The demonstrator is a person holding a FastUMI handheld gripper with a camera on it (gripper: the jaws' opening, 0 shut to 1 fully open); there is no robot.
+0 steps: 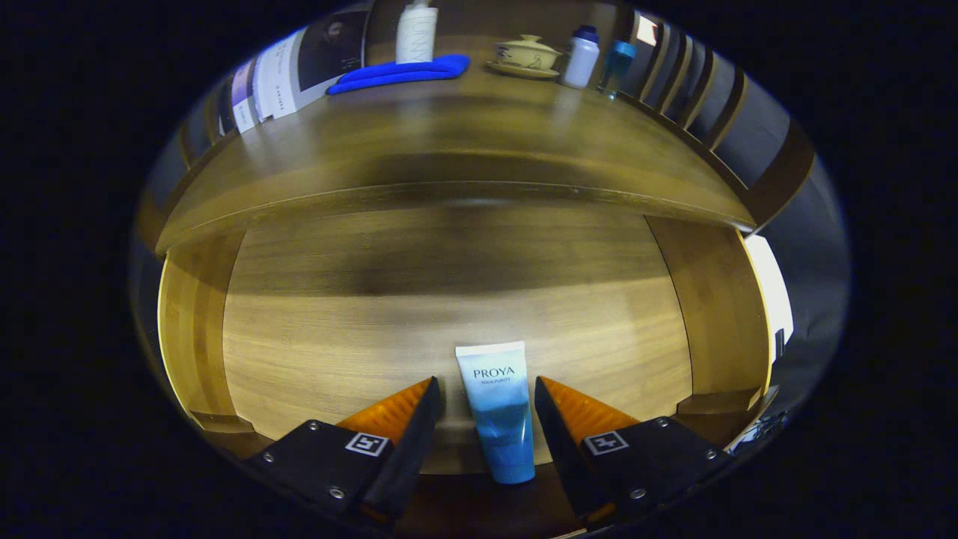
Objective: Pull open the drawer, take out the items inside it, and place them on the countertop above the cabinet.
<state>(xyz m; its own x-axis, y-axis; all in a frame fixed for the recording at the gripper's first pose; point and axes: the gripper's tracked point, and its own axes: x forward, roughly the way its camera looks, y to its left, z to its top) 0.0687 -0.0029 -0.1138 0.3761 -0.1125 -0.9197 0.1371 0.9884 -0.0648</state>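
Drawer (449,314) open; tube (498,412) lies between the spread jaws, untouched, its cap end partly cut off.

tube (497,410): "PROYA", smaller line under it too small to read | white bottle (416,34) at back of bench: pale vertical letters, not legible | claw fingers: square marker tags

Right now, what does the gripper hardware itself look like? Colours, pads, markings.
The gripper has two wedge-shaped fingers tapering to points. Each has a black inner face and an orange ribbed outer pad. They mount on black blocks, each fastened with silver screws and carrying a small square black-and-white fiducial marker. No cables or sleeve are visible.
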